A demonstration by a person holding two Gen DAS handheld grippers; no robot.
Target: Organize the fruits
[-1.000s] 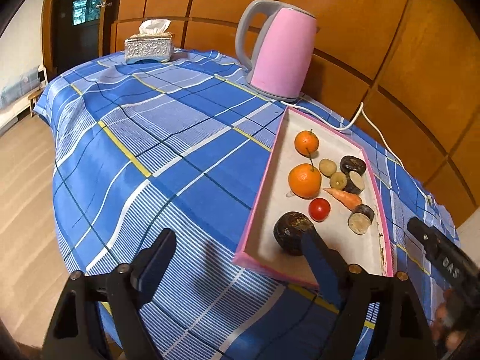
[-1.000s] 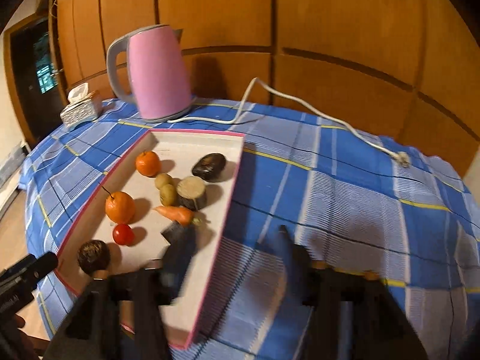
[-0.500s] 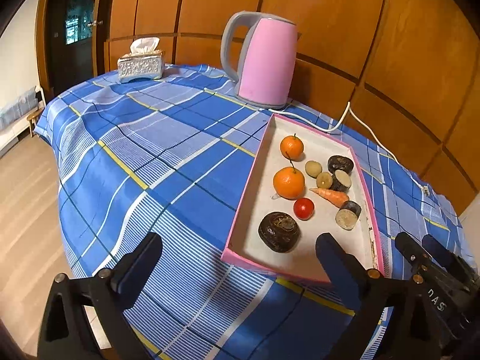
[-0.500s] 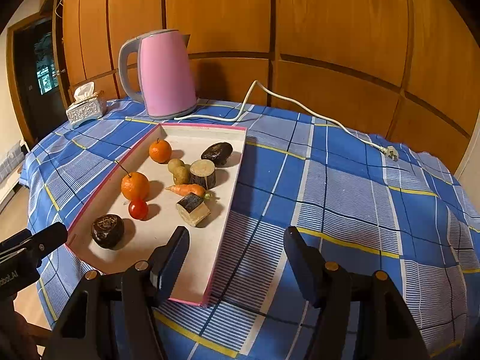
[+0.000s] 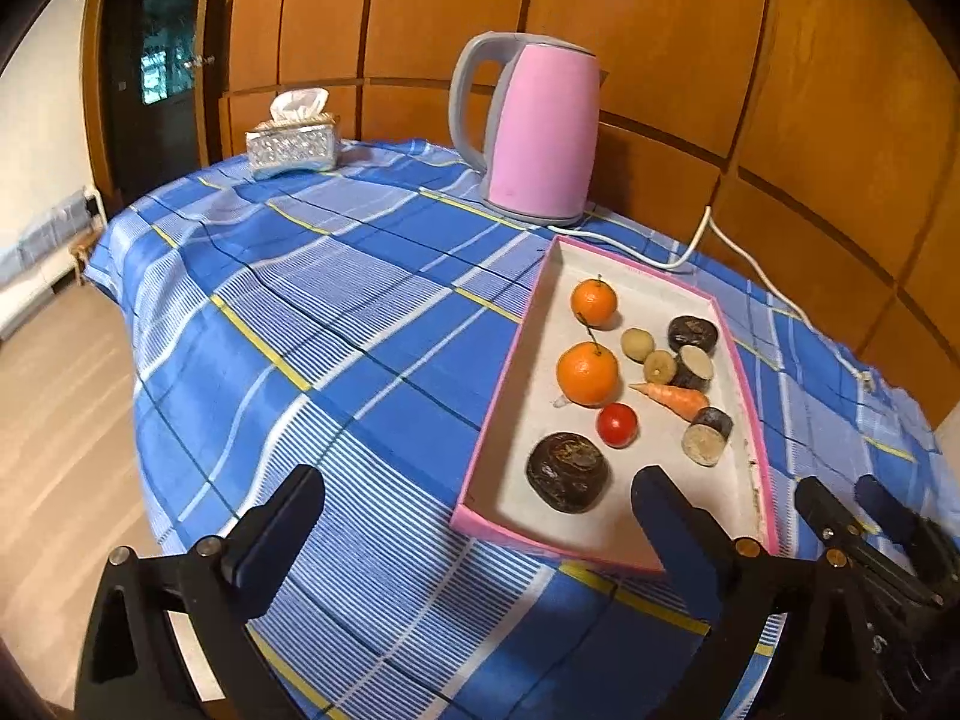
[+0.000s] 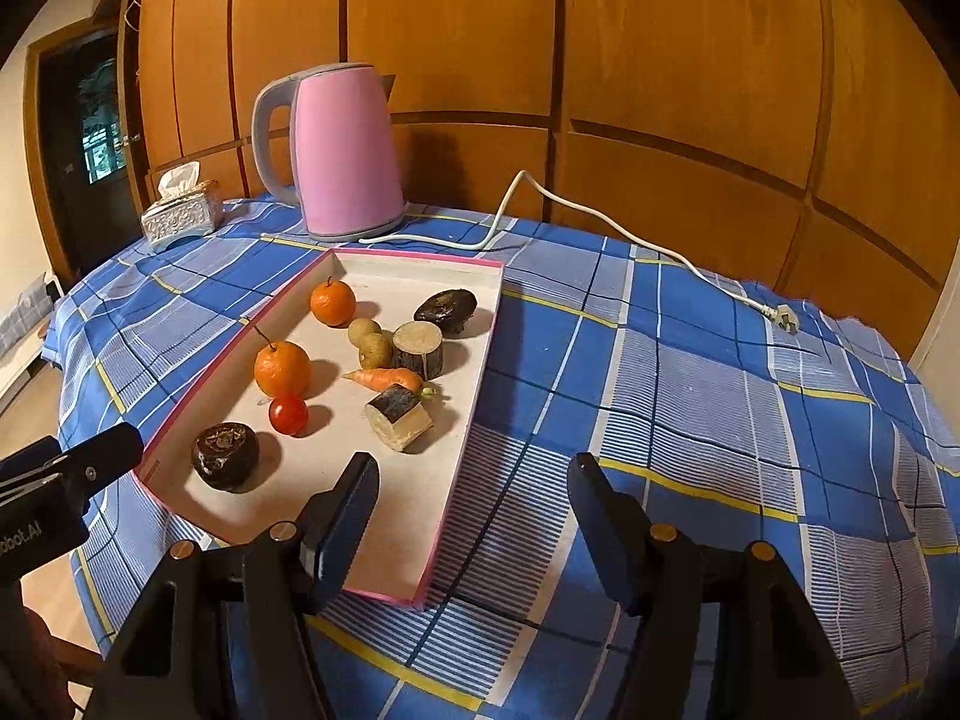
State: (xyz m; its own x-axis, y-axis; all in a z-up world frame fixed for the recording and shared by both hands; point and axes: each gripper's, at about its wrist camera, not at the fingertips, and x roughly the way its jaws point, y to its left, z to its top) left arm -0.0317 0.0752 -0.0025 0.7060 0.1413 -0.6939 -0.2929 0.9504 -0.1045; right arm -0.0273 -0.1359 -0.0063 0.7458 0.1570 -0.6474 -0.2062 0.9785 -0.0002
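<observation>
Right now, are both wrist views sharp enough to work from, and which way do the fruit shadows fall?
Left wrist view: sharp, fisheye bends the wood-panelled wall. Right wrist view: equally sharp; the larger stemmed orange and small red tomato throw soft shadows rightward on the pink-rimmed white tray.

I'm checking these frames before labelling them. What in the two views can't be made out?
- Pink tray: in the right wrist view, the left finger of the right gripper covers part of its floor.
- White kettle cord: its plug shows only in the right wrist view.
- Right gripper in the left wrist view: cut off by the edge.
- Text on the left gripper: partly cropped.
</observation>
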